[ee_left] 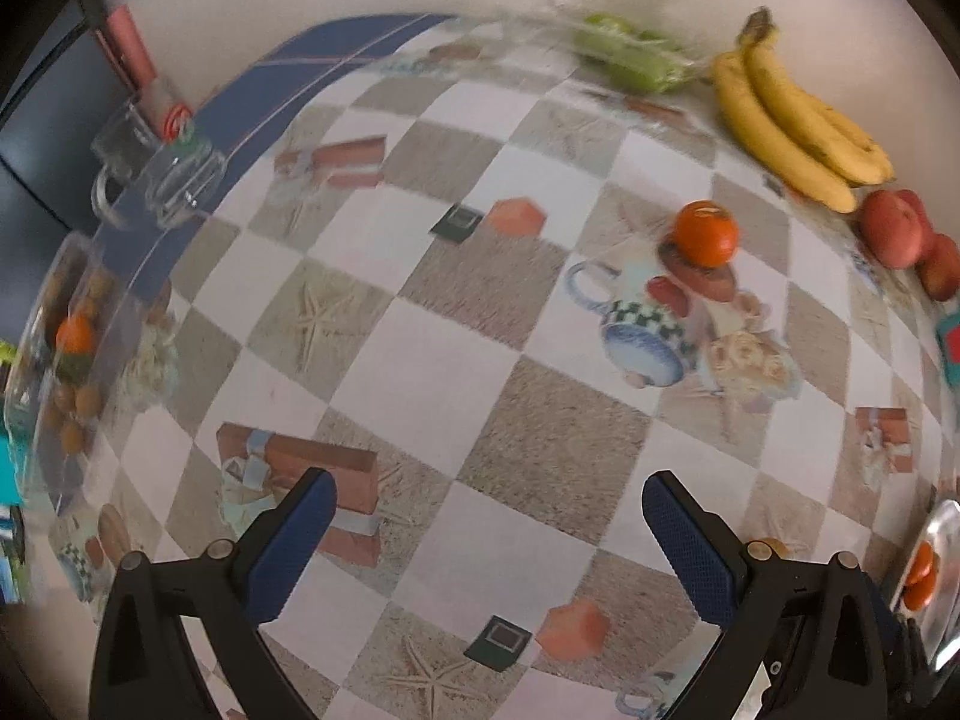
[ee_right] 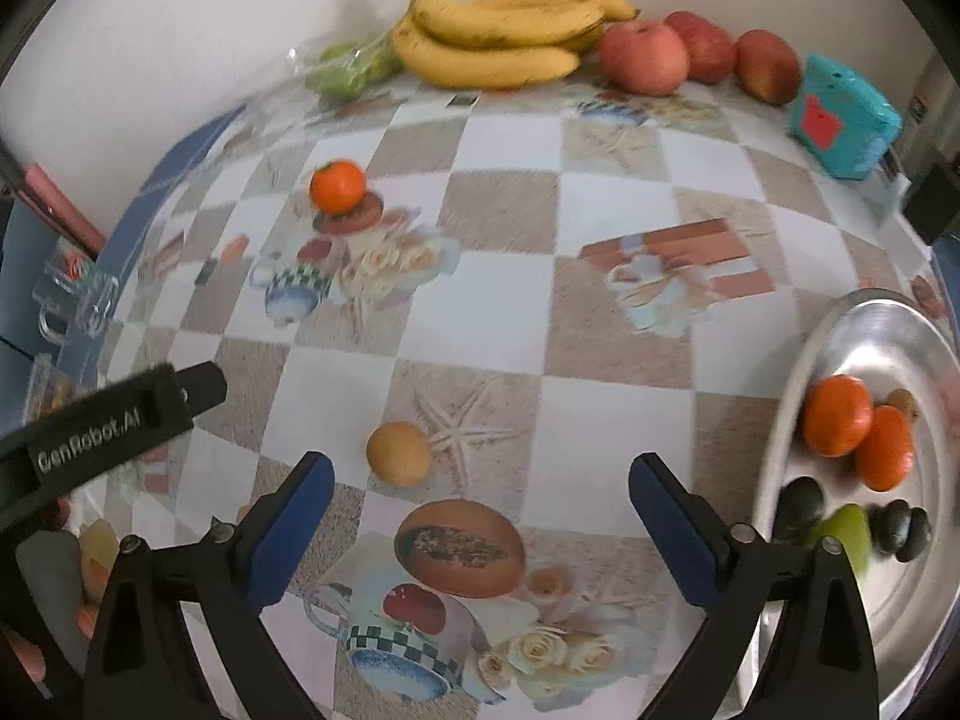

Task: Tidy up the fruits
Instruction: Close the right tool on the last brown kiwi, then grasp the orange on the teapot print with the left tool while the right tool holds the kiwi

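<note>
A tangerine sits on the checked tablecloth, well ahead of my open, empty left gripper; it also shows in the right wrist view. A small tan round fruit lies just ahead of my open, empty right gripper. A metal tray at the right holds two tangerines, dark fruits and a green one. Bananas, red apples and bagged green fruit lie along the back wall.
A teal box stands at the back right. Glass mugs and a clear container of fruit stand at the table's left edge. My left gripper's body reaches into the right wrist view at the left.
</note>
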`<state>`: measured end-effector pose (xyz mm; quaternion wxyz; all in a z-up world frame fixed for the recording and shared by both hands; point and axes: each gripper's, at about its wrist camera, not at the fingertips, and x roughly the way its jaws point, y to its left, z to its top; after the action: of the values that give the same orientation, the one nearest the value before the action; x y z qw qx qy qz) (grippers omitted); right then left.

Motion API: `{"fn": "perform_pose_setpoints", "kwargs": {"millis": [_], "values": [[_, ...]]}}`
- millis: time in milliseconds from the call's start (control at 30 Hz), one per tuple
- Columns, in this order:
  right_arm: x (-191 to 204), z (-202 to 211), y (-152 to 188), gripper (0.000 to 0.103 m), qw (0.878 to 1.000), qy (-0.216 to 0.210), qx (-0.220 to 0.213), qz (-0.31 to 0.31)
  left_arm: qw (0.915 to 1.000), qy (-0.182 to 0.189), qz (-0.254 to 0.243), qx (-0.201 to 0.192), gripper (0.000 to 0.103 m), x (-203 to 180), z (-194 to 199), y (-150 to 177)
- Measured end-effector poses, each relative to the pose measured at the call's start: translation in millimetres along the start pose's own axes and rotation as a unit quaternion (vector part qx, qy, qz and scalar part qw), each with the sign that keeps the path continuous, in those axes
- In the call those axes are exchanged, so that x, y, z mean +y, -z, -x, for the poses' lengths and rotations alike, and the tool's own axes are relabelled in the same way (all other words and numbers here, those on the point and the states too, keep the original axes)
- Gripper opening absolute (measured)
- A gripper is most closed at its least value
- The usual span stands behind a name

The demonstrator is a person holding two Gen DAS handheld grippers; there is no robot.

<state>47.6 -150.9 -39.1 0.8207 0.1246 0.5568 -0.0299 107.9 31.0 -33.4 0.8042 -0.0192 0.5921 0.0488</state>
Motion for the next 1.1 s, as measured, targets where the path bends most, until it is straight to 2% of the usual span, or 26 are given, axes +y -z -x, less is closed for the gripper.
{"fn": "perform_pose_setpoints", "kwargs": {"millis": [100, 133, 167, 200, 333, 400, 700, 800, 1100], "values": [[4, -7, 0, 0.094, 1.000, 0.001, 0.004, 0.005, 1.0000, -0.001, 0.006, 0.005, 0.103, 1, -4, -1], [6, -8, 0, 0.091, 1.000, 0.003, 0.003, 0.010, 1.0000, 0.000, 0.007, 0.006, 0.103, 0, -5, -1], [7, -9, -1, 0.079, 1.000, 0.004, 0.003, 0.013, 0.9999, 0.001, 0.008, 0.007, 0.103, 0, -6, -1], [10, -11, -1, 0.072, 1.000, 0.007, 0.003, 0.018, 0.9999, 0.002, 0.008, 0.008, 0.103, -1, -6, 0], [16, -13, -1, 0.071, 0.999, 0.020, 0.002, 0.034, 0.9999, 0.006, 0.008, 0.006, 0.103, -2, -5, 0], [16, -12, -2, 0.058, 0.999, 0.022, -0.002, 0.035, 0.9999, 0.007, 0.007, 0.006, 0.103, 0, -6, -3], [16, -11, -3, 0.033, 1.000, 0.004, -0.003, 0.031, 0.9999, 0.011, 0.004, 0.000, 0.103, -2, -2, -3], [18, -10, -3, 0.026, 0.999, -0.003, -0.004, 0.033, 0.9999, 0.011, 0.004, 0.000, 0.103, -3, -1, -2], [17, -8, -2, 0.026, 0.999, -0.018, -0.005, 0.031, 0.9999, 0.014, 0.000, -0.002, 0.103, -5, 2, -3]]}}
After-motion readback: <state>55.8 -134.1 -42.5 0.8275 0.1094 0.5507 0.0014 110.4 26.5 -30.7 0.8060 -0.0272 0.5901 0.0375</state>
